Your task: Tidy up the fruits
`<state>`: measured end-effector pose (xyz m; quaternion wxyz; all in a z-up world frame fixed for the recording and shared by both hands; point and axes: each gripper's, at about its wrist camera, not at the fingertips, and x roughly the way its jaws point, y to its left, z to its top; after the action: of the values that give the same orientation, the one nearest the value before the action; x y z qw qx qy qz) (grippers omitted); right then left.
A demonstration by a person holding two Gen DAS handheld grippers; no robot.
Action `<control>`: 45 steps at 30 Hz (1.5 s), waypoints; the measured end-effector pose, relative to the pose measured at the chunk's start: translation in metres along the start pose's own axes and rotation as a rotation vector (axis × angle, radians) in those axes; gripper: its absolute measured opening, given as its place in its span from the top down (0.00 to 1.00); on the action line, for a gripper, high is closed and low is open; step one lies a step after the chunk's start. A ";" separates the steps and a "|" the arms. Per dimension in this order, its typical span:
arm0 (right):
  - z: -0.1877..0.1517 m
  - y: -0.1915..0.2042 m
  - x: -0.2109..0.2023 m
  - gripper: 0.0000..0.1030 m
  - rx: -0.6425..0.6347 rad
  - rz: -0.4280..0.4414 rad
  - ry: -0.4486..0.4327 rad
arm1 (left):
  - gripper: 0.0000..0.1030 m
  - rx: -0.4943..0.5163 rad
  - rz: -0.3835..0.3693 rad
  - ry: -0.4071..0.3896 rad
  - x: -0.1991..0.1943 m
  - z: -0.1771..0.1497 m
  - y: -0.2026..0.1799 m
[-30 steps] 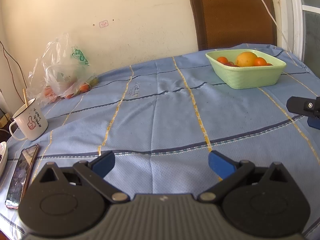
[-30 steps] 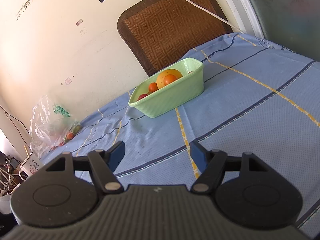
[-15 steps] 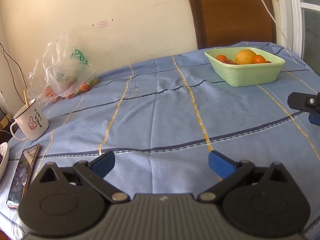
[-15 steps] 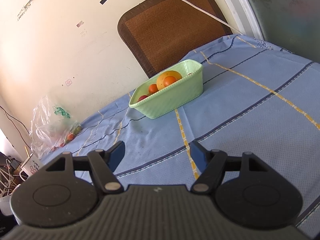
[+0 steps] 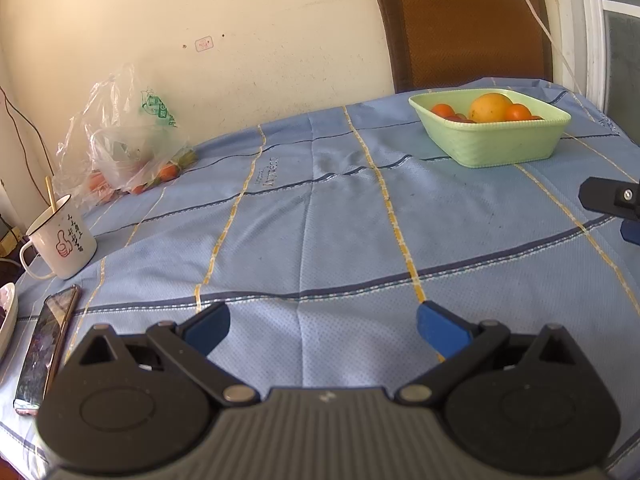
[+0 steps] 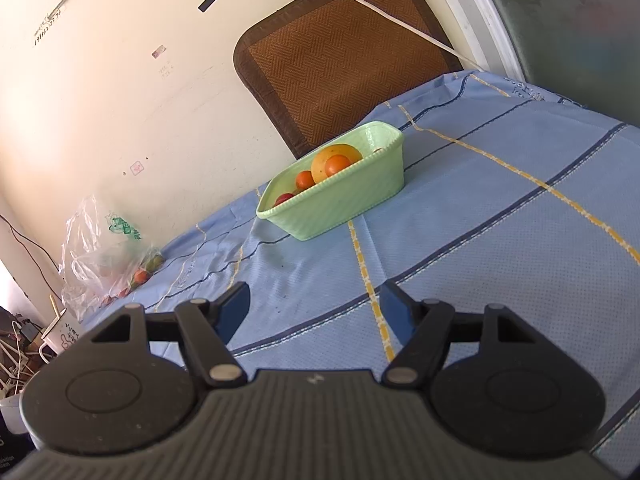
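A light green basket (image 5: pixel 496 148) stands at the far right of the blue tablecloth, with a large yellow-orange fruit (image 5: pixel 491 106) and small orange fruits (image 5: pixel 443 110) in it. It also shows in the right wrist view (image 6: pixel 340 204). A clear plastic bag (image 5: pixel 120 148) with more small fruits lies at the far left by the wall; it also shows in the right wrist view (image 6: pixel 104 256). My left gripper (image 5: pixel 323 326) is open and empty above the near cloth. My right gripper (image 6: pixel 314 308) is open and empty, well short of the basket.
A white mug (image 5: pixel 64 240) with a stick in it, a phone (image 5: pixel 44 344) and a plate edge (image 5: pixel 6 320) sit at the left table edge. A brown chair back (image 5: pixel 468 24) stands behind the basket. The right gripper's finger (image 5: pixel 612 200) shows at the right edge.
Both views have shifted slightly; the basket sits a little lower and closer to centre in each. Both grippers stay open and empty.
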<state>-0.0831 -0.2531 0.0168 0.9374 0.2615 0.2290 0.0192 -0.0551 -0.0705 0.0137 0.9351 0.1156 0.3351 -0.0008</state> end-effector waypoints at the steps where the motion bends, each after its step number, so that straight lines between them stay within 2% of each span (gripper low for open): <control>1: 0.000 0.000 0.000 0.29 0.000 0.000 0.000 | 0.00 0.000 0.000 0.000 0.000 0.000 0.000; 45: -0.004 -0.003 -0.001 0.28 0.022 -0.016 0.001 | 0.00 0.020 0.017 0.011 0.002 -0.005 -0.003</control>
<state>-0.0858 -0.2538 0.0128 0.9345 0.2699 0.2320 0.0091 -0.0565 -0.0717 0.0080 0.9321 0.1279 0.3390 0.0045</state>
